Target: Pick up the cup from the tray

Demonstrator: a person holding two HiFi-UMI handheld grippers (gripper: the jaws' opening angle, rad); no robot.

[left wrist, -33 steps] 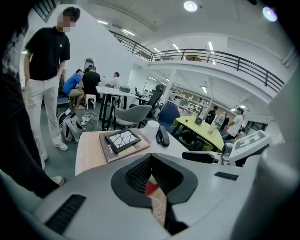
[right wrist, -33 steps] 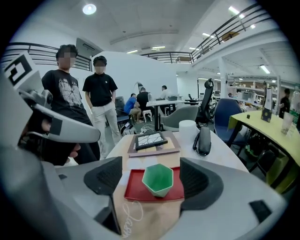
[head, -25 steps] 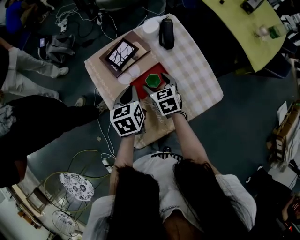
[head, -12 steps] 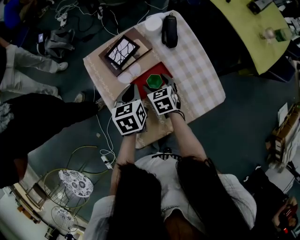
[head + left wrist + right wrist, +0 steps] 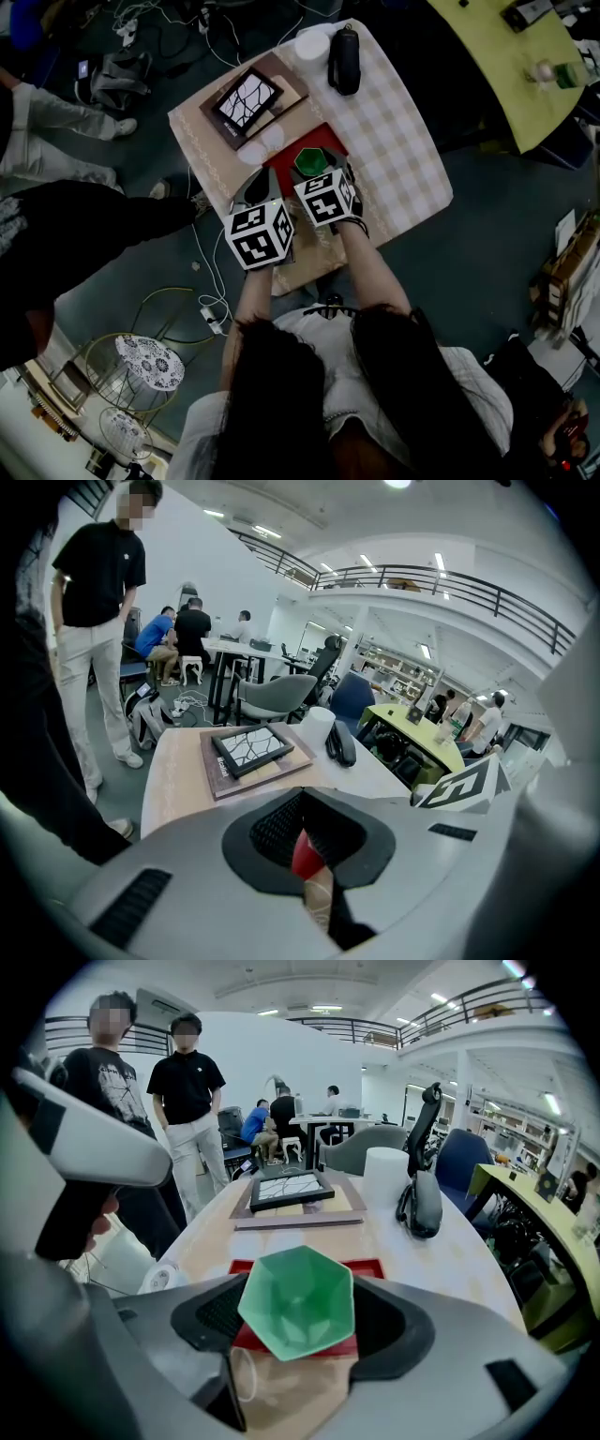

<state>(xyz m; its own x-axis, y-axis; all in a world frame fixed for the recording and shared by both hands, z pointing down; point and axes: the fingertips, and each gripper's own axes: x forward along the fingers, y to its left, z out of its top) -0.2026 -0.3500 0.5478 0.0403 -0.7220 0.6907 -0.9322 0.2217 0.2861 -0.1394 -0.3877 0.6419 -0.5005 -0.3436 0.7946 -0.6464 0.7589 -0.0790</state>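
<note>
Right gripper [image 5: 302, 1321] straddled the green cup [image 5: 298, 1302] on the red tray [image 5: 371, 1267]; jaws had just been closing, pads not yet clamped.

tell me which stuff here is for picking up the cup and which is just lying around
For the job: green cup; red tray under it; right gripper, whose jaws have just been closing with the cup between them.
Lying about: picture frame; brown board under it; white roll; black case; tape roll.
</note>
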